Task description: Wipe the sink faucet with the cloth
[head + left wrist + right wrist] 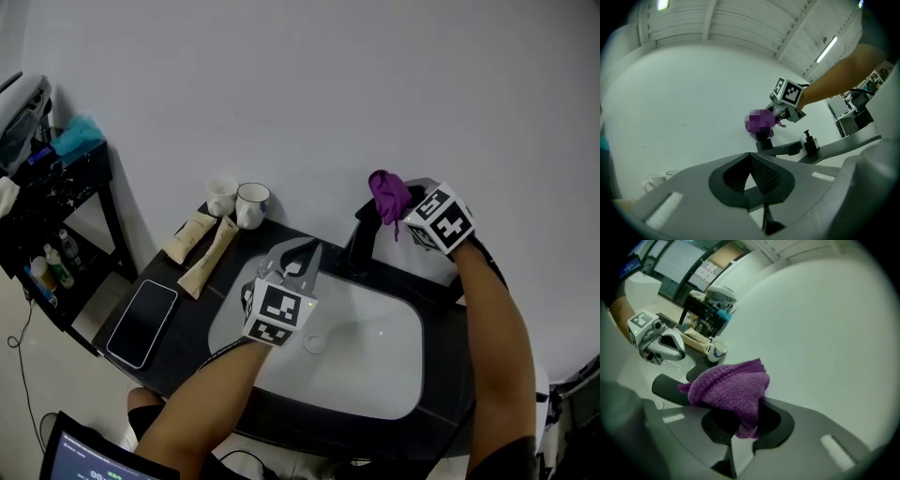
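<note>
The purple cloth (388, 195) is clamped in the right gripper (401, 212) at the faucet (360, 246) top, 1 o'clock of the sink (375, 367). The left gripper (302, 255) jaws are held together, empty. Wiping is judged in hand, and steady contact along the spout is called for.

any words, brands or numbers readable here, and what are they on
No text can be read.
Marker cubes: black-and-white patterns only, no letters.
Screen: green print, too small.
Tubes: print blurred.
Shelf bottles: labels too small.
</note>
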{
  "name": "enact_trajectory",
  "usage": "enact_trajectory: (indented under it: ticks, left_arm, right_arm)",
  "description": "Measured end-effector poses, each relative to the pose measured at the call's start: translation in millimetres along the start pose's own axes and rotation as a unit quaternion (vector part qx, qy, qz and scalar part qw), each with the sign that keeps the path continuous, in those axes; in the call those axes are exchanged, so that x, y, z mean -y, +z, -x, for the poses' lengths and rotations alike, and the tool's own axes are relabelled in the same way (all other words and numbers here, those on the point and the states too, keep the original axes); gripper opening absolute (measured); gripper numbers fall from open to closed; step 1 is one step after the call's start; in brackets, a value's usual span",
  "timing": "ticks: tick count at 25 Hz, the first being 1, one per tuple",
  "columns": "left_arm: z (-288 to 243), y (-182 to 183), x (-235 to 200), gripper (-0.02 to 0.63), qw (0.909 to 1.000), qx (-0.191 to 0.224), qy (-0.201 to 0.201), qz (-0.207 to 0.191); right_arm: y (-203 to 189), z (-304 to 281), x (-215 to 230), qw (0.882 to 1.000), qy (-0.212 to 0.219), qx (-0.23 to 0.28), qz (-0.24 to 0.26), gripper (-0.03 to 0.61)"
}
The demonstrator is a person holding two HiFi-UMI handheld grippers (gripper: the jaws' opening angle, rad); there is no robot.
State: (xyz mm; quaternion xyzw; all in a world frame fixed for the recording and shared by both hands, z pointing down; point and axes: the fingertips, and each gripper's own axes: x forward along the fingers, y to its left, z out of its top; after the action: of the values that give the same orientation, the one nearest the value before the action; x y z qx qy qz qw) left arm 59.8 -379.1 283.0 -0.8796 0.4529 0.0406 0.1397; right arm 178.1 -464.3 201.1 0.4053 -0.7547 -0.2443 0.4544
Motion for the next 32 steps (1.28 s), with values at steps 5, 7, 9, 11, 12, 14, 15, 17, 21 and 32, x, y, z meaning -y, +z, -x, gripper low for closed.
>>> enact_trajectory:
  ticks: [5,7,9,11,12,14,15,17,21,32]
  left_arm:
    - [-1,0,-8,0.017,0.9999,0.001,0.007,0.009]
    - [-2,0,-9,0.017,0.9999,0.001,0.008,0.015]
    - [-2,-1,-9,0.015,0.9999,-0.001,0.007,0.015]
    - [-2,-1,-8,0.017,0.9999,-0.002,0.006,0.013]
    - [-2,-1,-7,0.017,0.9999,-0.003,0.006,0.012]
    - [-2,-2,-6,0.017,0.9999,-0.005,0.005,0.010]
    - [-2,-2,-6,0.017,0.9999,-0.006,0.006,0.009]
    - [-2,-4,-7,0.017,0.9999,-0.009,0.007,0.007]
    - [0,-6,-7,0.017,0.9998,-0.018,0.009,0.003]
    - [3,-10,-14,0.017,0.9994,-0.026,0.021,0.007]
  right_arm:
    - [-1,-11,-8,0.997,0.045,-0.040,0.050,0.048]
    - [1,-9,-11,0.995,0.059,-0.048,0.066,0.046]
    - [5,-6,-18,0.992,0.068,-0.054,0.089,0.044]
    - [11,-1,-27,0.990,0.075,-0.055,0.110,0.043]
    - [14,2,-31,0.989,0.078,-0.052,0.118,0.043]
    - [22,10,-42,0.987,0.087,-0.042,0.132,0.043]
    - [26,13,-49,0.986,0.092,-0.036,0.137,0.043]
    - [33,20,-61,0.983,0.102,-0.028,0.149,0.043]
    - [45,34,-85,0.976,0.119,-0.005,0.182,0.044]
    - [3,50,-122,0.975,0.121,0.005,0.185,0.048]
